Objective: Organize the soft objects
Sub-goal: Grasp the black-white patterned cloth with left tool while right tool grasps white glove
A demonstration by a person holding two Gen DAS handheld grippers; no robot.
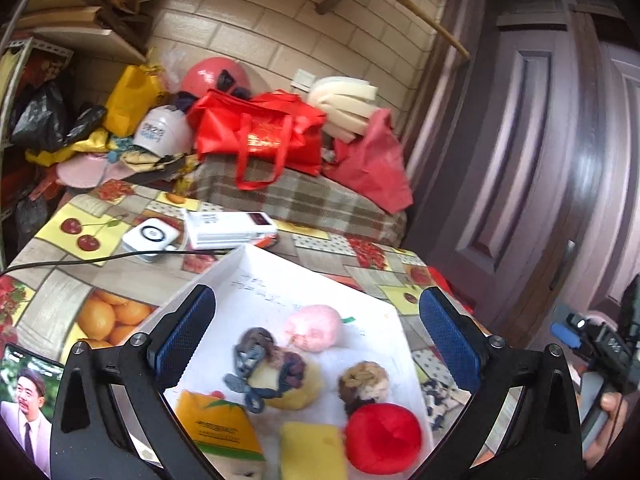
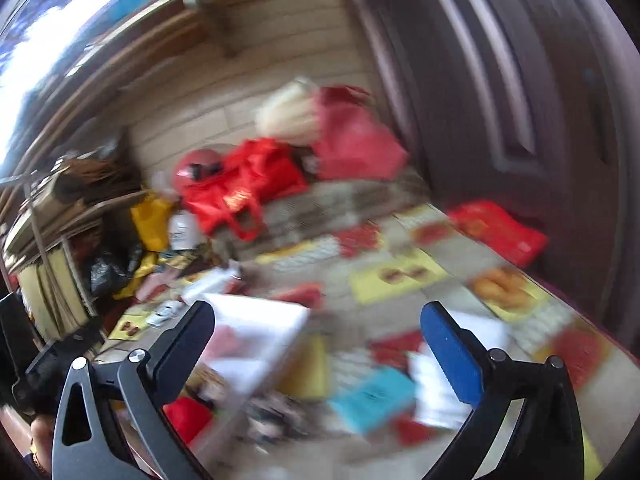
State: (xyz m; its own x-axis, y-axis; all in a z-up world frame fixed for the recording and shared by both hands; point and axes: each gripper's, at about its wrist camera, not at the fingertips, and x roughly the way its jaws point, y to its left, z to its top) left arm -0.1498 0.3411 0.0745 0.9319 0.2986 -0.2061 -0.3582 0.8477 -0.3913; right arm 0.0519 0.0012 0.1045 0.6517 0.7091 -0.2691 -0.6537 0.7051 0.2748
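A white tray lies on the fruit-print table and holds soft things: a pink plush, a red plush ball, a yellow sponge, a brown-and-cream pompom, a grey-and-brown knitted piece on a yellow pad and a yellow packet. My left gripper is open and empty above the tray. My right gripper is open and empty over the table; that view is blurred. It shows the tray, the red ball and a teal item.
A white power bank, a small white charger and a black cable lie beyond the tray. A phone lies at the left. Red bags, caps and clutter sit on a plaid bench. A dark door stands right.
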